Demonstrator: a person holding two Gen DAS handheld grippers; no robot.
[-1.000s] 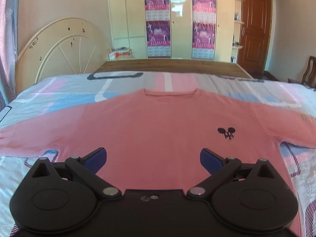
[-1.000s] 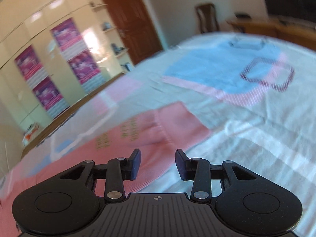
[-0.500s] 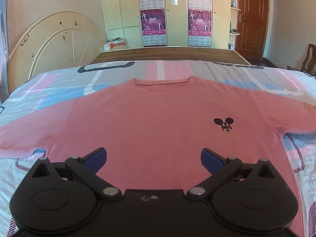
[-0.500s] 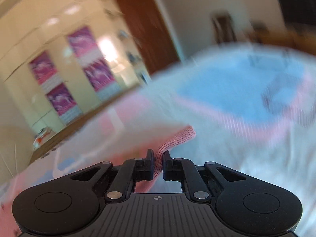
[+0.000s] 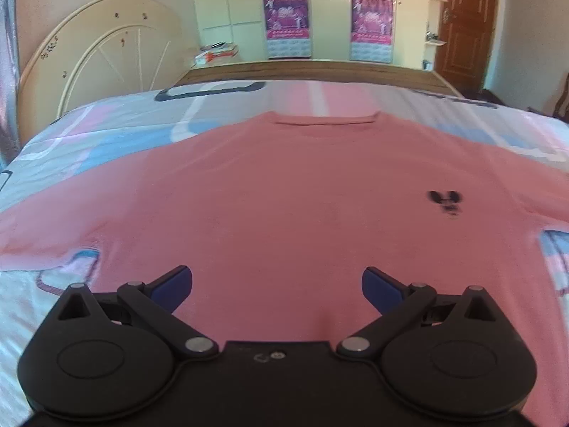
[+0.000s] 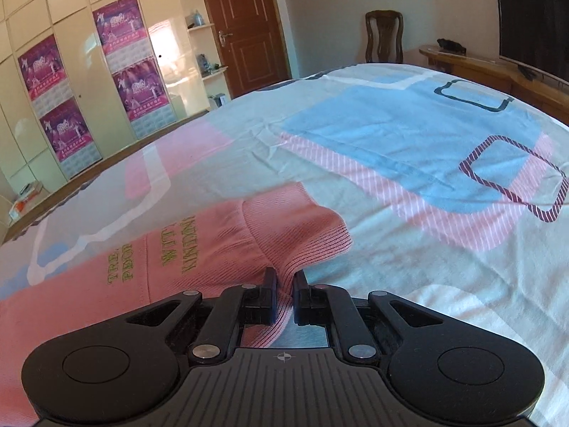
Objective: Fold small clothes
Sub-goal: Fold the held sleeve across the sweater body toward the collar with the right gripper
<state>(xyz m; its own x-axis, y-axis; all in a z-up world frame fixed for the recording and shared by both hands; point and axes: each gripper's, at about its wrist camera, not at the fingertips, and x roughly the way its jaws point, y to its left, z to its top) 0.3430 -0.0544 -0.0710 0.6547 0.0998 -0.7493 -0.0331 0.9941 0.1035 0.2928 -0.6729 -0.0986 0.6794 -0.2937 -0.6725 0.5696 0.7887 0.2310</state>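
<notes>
I had the pink sweater (image 5: 284, 195) spread flat, front up, across the patterned bedsheet (image 6: 409, 124), its neckline toward the far side of the bed and a small black emblem (image 5: 446, 201) on the chest; I could not make out any lettering under it. My left claw (image 5: 277, 284) hung over the lower part of the sweater with its blue-padded fingers (image 5: 174, 284) spread wide and nothing between them. My right claw (image 6: 283, 281) was pinched on the ribbed cuff (image 6: 313, 238) of one sleeve, the knit bunched up between the two black fingers, which had snapped together on it within the past second. On that sleeve, green stitched writing (image 6: 156, 256) ran in short lines; I could read fragments such as "TRE", "PEOP", "WIT" and what looked like "KINDN", the rest lost in folds. Across the room, cream wardrobe doors (image 6: 81, 71) carried purple posters (image 6: 128, 25) with calendar grids below, their print too small to read. A brown door (image 6: 245, 25) and a wooden chair (image 6: 384, 35) stood beyond the bed
</notes>
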